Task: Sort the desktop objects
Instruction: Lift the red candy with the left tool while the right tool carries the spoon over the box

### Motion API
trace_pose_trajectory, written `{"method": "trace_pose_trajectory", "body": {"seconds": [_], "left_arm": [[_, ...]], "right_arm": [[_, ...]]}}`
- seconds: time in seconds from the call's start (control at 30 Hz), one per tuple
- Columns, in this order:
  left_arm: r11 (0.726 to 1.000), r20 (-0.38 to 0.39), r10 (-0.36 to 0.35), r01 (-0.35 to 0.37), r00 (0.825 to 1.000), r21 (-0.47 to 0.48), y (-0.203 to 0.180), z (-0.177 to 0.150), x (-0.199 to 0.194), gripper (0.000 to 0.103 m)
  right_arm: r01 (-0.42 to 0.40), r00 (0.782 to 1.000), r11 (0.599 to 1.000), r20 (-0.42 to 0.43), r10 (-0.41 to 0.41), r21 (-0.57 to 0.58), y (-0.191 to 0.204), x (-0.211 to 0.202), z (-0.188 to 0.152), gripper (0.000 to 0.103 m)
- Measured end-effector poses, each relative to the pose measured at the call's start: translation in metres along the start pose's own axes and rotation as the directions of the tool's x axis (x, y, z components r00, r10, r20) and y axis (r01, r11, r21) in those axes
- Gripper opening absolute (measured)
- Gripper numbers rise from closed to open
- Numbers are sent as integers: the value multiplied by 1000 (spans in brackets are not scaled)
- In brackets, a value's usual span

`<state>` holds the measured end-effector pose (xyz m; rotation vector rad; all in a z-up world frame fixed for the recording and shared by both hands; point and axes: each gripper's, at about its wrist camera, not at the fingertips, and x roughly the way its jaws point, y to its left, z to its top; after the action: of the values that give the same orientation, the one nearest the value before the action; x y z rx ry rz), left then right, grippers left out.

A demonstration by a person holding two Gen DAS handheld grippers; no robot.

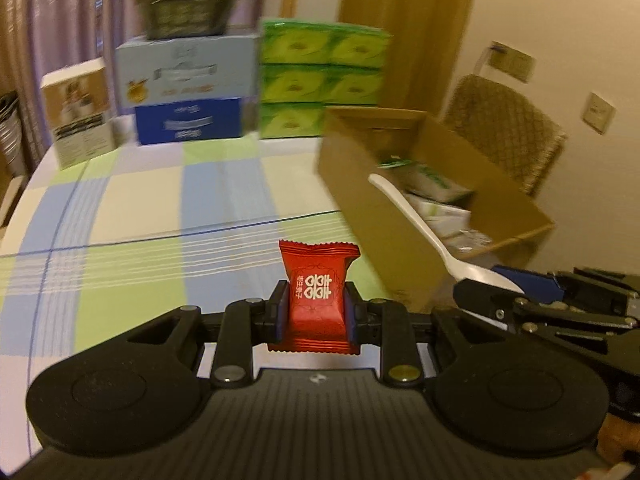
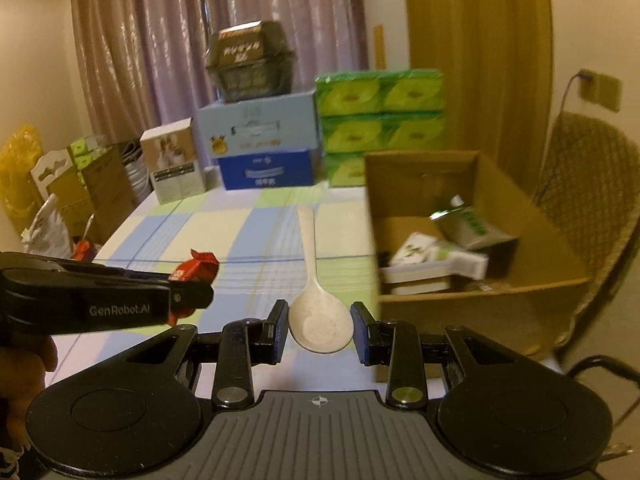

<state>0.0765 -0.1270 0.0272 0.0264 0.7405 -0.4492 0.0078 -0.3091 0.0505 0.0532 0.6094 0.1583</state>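
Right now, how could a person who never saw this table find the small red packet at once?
Start from the open cardboard box on the checked tablecloth. Left of it, the left gripper holds the red candy packet upright between its fingers. It is the only red thing held; the right gripper has a pale spoon between its jaws.

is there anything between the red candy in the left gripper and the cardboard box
Only the white spoon at the right gripper crosses in front of the cardboard box. Otherwise nothing visible blocks the red candy held by the left gripper.

Dim warm light, blurred fisheye edges
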Motion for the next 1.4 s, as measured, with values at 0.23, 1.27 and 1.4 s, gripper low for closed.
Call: {"method": "trace_pose_trajectory", "body": {"seconds": [0.23,1.27,1.4], "left_arm": [[994,10,-84,83,996,70,-57,8,-4,22],[982,-6,-140,140,990,123,-126,42,38,22],[985,0,-136,135,991,105,-124,58,49,22]], "right_arm": [[83,995,996,51,-85,27,-40,-39,5,30],[162,983,981,74,-170,103,-120,-47,12,31],[159,982,983,90,-168,93,-129,-38,26,31]]}}
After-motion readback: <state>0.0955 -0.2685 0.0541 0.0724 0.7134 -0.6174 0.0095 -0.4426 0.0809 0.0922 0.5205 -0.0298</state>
